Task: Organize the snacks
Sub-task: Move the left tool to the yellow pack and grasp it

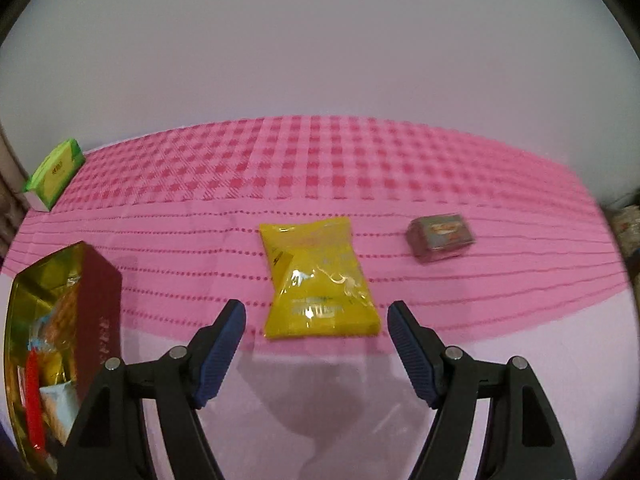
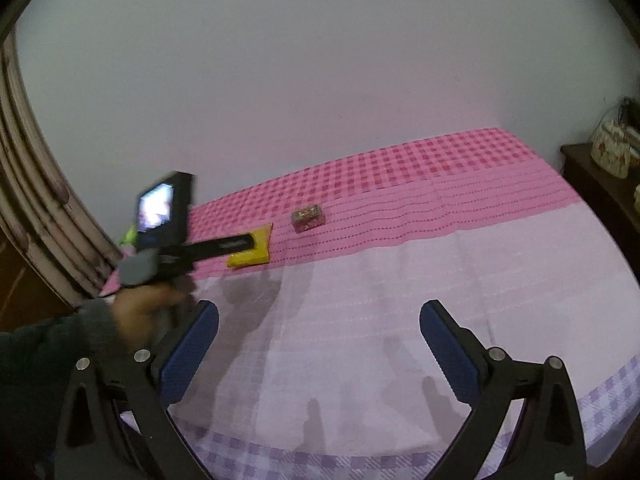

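Observation:
A yellow snack packet (image 1: 320,280) lies flat on the pink checked cloth (image 1: 320,160), right in front of my left gripper (image 1: 316,312). Its blue pads stand open on either side of the packet's near end and do not touch it. A small brown box (image 1: 440,238) sits further right. At the left stands an open gold and red box (image 1: 100,312) with several snacks inside. In the right wrist view, my right gripper (image 2: 320,308) hangs open and empty over the pale sheet, with the yellow packet (image 2: 252,256) and the brown box (image 2: 307,218) far ahead.
A green box (image 1: 54,174) rests at the far left edge by the white wall. A person's hand (image 2: 140,312) and dark sleeve hold the left tool. A curtain (image 2: 36,200) hangs at the left, and a dark cabinet (image 2: 592,184) carries a floral bag at the right.

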The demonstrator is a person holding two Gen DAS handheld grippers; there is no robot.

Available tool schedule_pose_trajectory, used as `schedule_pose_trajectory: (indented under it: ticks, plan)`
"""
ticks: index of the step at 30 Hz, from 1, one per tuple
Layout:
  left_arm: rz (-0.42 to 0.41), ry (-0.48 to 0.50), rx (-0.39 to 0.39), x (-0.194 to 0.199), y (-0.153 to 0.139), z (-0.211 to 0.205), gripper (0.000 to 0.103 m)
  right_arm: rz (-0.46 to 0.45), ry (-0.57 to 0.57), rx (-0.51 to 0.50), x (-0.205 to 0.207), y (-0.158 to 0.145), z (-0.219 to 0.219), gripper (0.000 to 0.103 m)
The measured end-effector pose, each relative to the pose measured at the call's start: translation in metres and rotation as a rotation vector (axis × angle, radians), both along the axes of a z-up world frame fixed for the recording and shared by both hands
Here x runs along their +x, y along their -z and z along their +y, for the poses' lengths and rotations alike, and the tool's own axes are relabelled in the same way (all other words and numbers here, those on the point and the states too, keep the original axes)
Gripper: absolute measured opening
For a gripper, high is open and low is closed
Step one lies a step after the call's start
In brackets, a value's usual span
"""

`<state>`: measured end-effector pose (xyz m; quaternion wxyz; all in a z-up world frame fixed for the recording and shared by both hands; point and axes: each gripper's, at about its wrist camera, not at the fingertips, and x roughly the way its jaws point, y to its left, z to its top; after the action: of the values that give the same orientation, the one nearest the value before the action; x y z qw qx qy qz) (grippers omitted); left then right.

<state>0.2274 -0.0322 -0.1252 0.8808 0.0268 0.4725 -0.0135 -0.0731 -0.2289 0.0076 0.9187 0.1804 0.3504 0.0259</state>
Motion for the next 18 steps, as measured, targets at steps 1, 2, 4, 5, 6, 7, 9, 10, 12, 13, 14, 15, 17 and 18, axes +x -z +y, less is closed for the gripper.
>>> schedule_pose_trajectory:
  ticks: [1,2,4,5,6,7,9,10,12,13,14,15,17,18]
  plan:
    - [0.010,-0.003,0.005,0.006,0.007,-0.003,0.075,0.005,0.003,0.012,0.001,0.001,-0.003,0.101]
    - [0.021,-0.008,0.009,0.013,0.014,-0.006,0.075,0.009,0.011,0.021,0.002,0.002,-0.005,0.101]
    - [0.031,-0.037,0.020,0.023,0.020,-0.006,0.075,0.008,0.007,0.040,0.001,0.004,-0.007,0.101]
    - [0.041,-0.067,0.011,0.031,0.025,-0.003,0.075,0.008,0.003,0.042,-0.001,0.002,-0.007,0.101]
    - [0.050,-0.082,0.000,0.035,0.028,-0.002,0.075,0.006,-0.004,0.043,0.000,0.003,-0.006,0.101]
    - [0.055,-0.093,-0.016,0.040,0.031,0.000,0.075,0.003,-0.009,0.043,-0.001,0.002,-0.006,0.101]
    - [0.050,-0.121,-0.034,0.047,0.031,0.005,0.076,0.003,-0.016,0.046,-0.001,0.003,-0.005,0.101]
    - [0.051,-0.126,-0.038,0.050,0.031,0.006,0.075,0.005,-0.017,0.048,0.000,0.004,-0.005,0.101]
    - [0.052,-0.120,-0.041,0.051,0.031,0.009,0.073,0.009,-0.015,0.051,0.002,0.006,-0.006,0.101]
    - [0.042,-0.108,-0.044,0.049,0.030,0.010,0.062,0.009,-0.013,0.054,0.003,0.006,-0.006,0.101]
    - [0.033,-0.094,-0.043,0.049,0.030,0.010,0.060,0.010,-0.009,0.056,0.003,0.007,-0.006,0.101]
    - [0.030,-0.073,-0.042,0.048,0.030,0.009,0.058,0.012,-0.005,0.054,0.003,0.007,-0.006,0.101]
    - [0.031,-0.050,-0.047,0.046,0.029,0.009,0.056,0.015,-0.010,0.055,0.004,0.008,-0.005,0.101]
    - [0.035,-0.045,-0.047,0.044,0.028,0.010,0.056,0.019,-0.013,0.050,0.005,0.009,-0.004,0.101]
